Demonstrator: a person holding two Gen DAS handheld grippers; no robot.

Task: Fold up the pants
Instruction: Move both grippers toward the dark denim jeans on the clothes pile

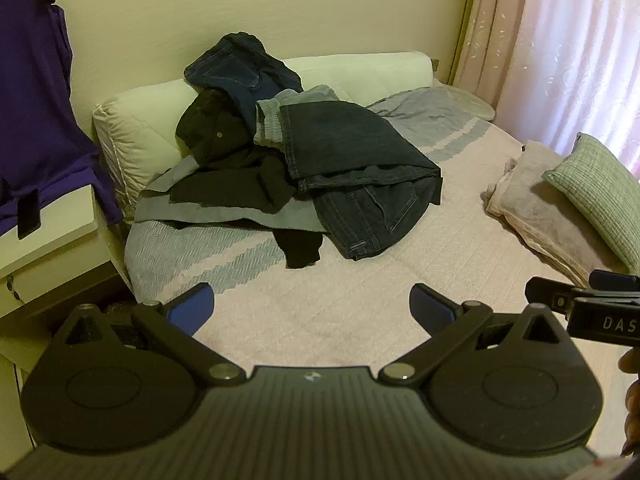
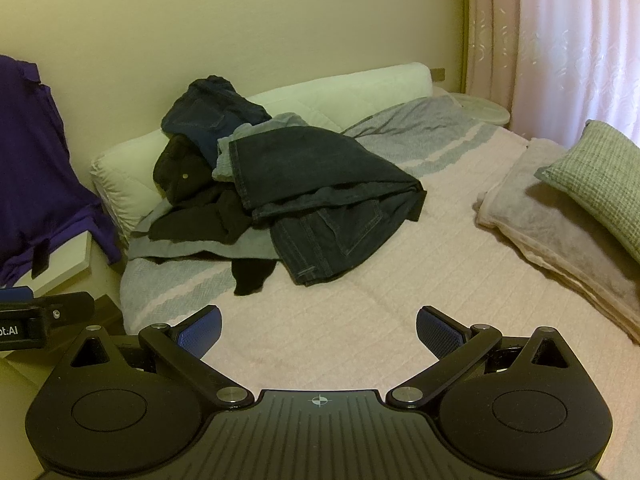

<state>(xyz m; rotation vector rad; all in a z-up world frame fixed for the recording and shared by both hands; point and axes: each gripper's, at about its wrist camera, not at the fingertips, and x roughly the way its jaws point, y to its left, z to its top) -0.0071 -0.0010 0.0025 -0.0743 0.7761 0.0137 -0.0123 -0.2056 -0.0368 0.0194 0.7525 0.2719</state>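
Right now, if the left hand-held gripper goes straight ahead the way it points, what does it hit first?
Likely the bare pink bedspread: the open left hand-held gripper tilts down toward it. The dark jeans on the pile lie farther along, though depth is hard to judge.

Home bedroom. Bed (image 1: 360, 312) with pink-and-grey striped cover straight ahead of the jaws, white padded headboard (image 1: 136, 120) against a cream wall beyond it. Pile of pants (image 1: 352, 160) and dark clothes dumped on the bed. Folded blanket (image 2: 560, 236) and green cushion (image 2: 600, 176) to the right, pink curtains (image 2: 560, 40) behind, purple garment (image 1: 36, 100) hanging left.
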